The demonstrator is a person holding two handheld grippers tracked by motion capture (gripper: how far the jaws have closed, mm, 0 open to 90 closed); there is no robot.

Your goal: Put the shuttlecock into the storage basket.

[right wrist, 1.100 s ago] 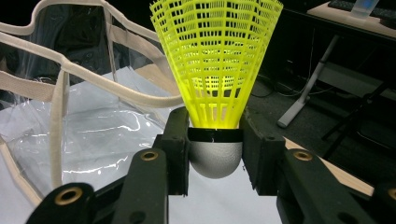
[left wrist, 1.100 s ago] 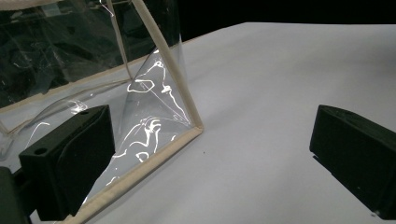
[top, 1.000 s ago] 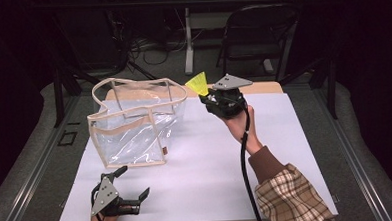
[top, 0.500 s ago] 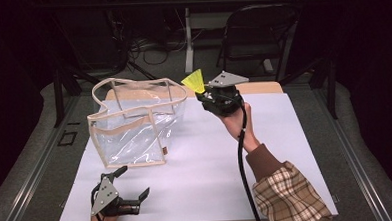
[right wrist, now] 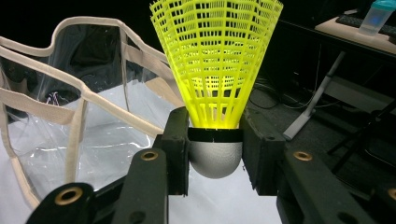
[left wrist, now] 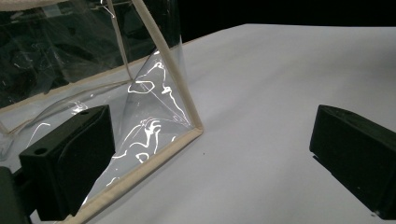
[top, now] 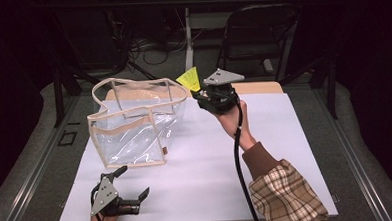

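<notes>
A yellow shuttlecock [right wrist: 215, 65] with a grey round head is clamped by that head between the jaws of my right gripper [right wrist: 215, 156], skirt pointing away. In the high view the right gripper [top: 199, 93] holds the shuttlecock [top: 189, 79] raised beside the right rim of a clear plastic bag [top: 134, 120] with beige trim, standing open at the table's left. My left gripper [top: 134, 182] rests open near the front left edge of the table. Its jaws stand wide apart and bare in the left gripper view, with the bag's lower corner [left wrist: 189, 123] between them farther off.
A white table top [top: 285, 136] spreads to the right of the bag. Beyond the far edge stand a dark folding chair [top: 260, 32] and cables on the floor. A drinks bottle [right wrist: 377, 11] sits on a desk in the background.
The right gripper and shuttlecock have drifted slightly left toward the bag's rim. The left gripper has kept still.
</notes>
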